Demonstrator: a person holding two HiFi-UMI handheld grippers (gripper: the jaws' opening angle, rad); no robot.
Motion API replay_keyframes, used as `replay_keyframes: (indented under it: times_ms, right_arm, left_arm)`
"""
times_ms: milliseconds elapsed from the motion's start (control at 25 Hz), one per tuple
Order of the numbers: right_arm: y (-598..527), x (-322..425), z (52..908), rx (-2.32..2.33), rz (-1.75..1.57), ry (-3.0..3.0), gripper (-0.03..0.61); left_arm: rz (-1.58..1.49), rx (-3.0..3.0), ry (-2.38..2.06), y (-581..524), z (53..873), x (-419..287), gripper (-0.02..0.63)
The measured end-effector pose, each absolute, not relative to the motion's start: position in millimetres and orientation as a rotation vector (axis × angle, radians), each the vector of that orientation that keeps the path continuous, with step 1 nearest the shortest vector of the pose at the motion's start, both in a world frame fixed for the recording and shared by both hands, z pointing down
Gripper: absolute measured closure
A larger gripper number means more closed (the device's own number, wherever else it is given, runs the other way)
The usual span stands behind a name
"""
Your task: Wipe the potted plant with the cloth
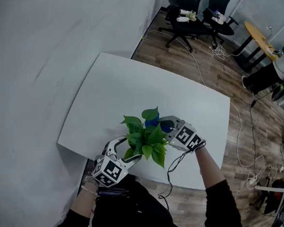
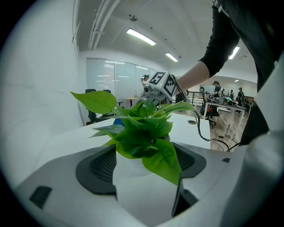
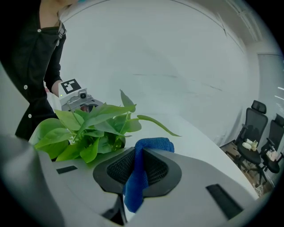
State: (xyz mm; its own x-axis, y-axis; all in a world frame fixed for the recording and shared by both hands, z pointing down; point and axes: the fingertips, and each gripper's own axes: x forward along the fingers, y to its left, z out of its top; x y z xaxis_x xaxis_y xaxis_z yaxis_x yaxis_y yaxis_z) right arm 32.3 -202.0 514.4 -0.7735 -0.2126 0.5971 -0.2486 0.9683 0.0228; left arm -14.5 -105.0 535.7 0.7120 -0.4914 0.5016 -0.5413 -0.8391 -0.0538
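The potted plant (image 1: pixel 145 140) stands upright on the white table (image 1: pixel 134 86), close to the edge nearest the person and between the two grippers. Its green leaves spread wide and hide most of the white pot (image 2: pixel 131 162) from above. The left gripper (image 1: pixel 126 150) reaches in from the near side. In the left gripper view, its fingers (image 2: pixel 100 166) sit on either side of the pot and grip it low down. One pad lies against the pot wall, and a drooping leaf covers the contact at the other pad. The right gripper (image 1: pixel 166 126) is at the plant's far right side, at leaf height. Its fingers (image 3: pixel 155 168) are pressed together on a blue cloth (image 3: pixel 137 177). The cloth hangs down between the pads, and a folded lobe sticks out above the fingertips. That lobe is just beside the outer leaves; whether it touches them cannot be told. From above, the cloth (image 1: pixel 153 121) shows as a blue patch behind the topmost leaf. A black cable (image 1: pixel 174 166) trails from the right gripper toward the person. A plain pale wall (image 1: pixel 39 55) runs along the table's left. Beyond the table is a wooden floor (image 1: pixel 222 77), with black office chairs (image 1: pixel 187 16) well apart at the far end.
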Motion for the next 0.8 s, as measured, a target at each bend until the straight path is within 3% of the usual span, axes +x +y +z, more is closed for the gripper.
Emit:
replay_keyframes:
  times_ms: [800]
  right_arm:
    - [-174.2,47.2,539.9,0.441,0.206,-2.497,0.503]
  left_arm:
    - [0.795,2.822,-0.836,-105.4,535.7,-15.0,0.249]
